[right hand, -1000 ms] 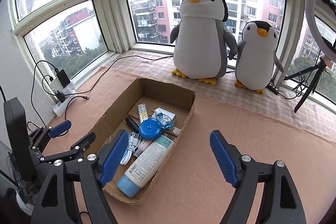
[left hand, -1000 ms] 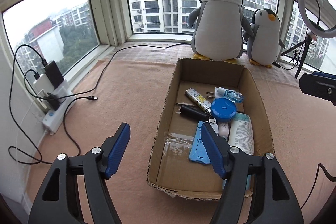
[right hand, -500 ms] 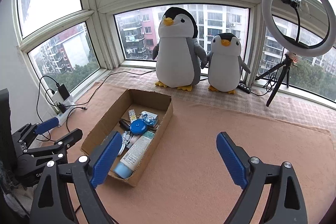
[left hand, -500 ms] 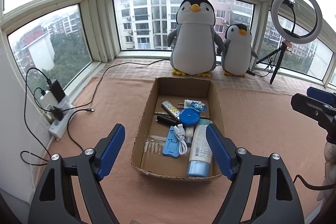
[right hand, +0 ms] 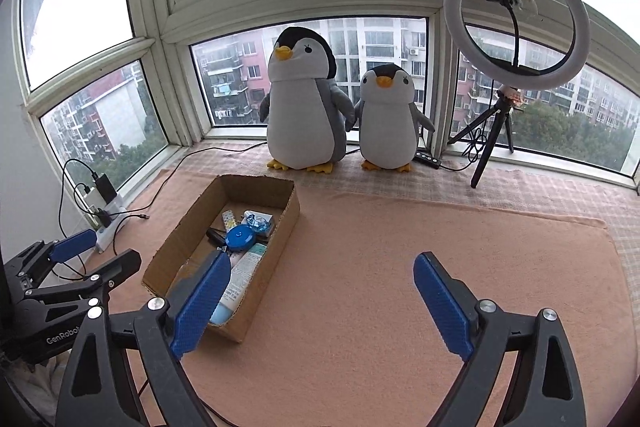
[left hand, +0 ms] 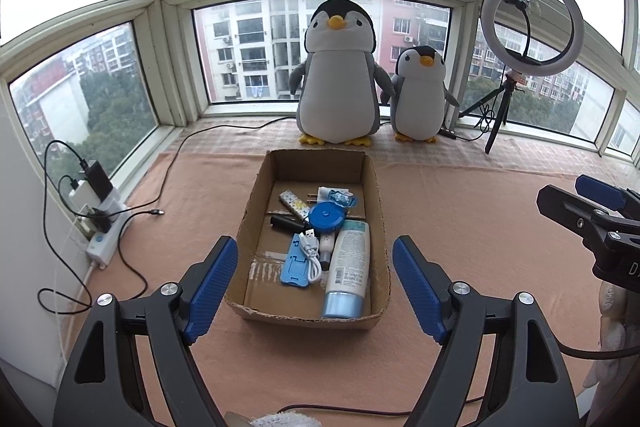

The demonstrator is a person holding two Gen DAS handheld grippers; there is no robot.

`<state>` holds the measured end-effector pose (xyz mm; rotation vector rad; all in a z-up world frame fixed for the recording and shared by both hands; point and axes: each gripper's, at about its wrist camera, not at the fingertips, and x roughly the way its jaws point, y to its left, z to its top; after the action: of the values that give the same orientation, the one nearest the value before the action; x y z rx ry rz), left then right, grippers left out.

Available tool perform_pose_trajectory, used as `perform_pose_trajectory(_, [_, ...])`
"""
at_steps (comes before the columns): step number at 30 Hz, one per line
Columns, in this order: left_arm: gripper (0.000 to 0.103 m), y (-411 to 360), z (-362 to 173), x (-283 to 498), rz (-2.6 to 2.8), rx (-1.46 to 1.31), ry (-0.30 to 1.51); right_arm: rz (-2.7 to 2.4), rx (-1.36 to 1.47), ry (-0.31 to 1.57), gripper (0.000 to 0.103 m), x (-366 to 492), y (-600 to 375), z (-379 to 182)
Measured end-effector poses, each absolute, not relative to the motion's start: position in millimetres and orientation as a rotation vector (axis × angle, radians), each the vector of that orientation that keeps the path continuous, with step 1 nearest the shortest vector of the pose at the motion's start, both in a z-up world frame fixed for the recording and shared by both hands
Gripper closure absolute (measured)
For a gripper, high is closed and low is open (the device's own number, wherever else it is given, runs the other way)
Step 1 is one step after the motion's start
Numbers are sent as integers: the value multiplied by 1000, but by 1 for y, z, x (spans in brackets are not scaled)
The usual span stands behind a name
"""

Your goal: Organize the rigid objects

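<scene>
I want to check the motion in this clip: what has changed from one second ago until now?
Both hand-held grippers pulled back and up from the cardboard box: the left hand-held gripper was over its near end and now hangs in front of it; the right hand-held gripper also withdrew. Nothing was gripped or released; both stay open. The box, its items such as the lotion tube, and the penguins did not move.

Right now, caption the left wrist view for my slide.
Open left gripper faces cardboard box of small items; two plush penguins behind.
</scene>
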<state>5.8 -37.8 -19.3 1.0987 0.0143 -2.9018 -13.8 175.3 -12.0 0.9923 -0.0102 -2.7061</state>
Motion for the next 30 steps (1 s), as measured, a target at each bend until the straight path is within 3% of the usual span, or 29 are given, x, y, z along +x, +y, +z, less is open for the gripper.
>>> perform_pose_trajectory(30, [23,-41,-19,7,-2890,1112,29,-2694,1018,-15,12,-16,174,-16])
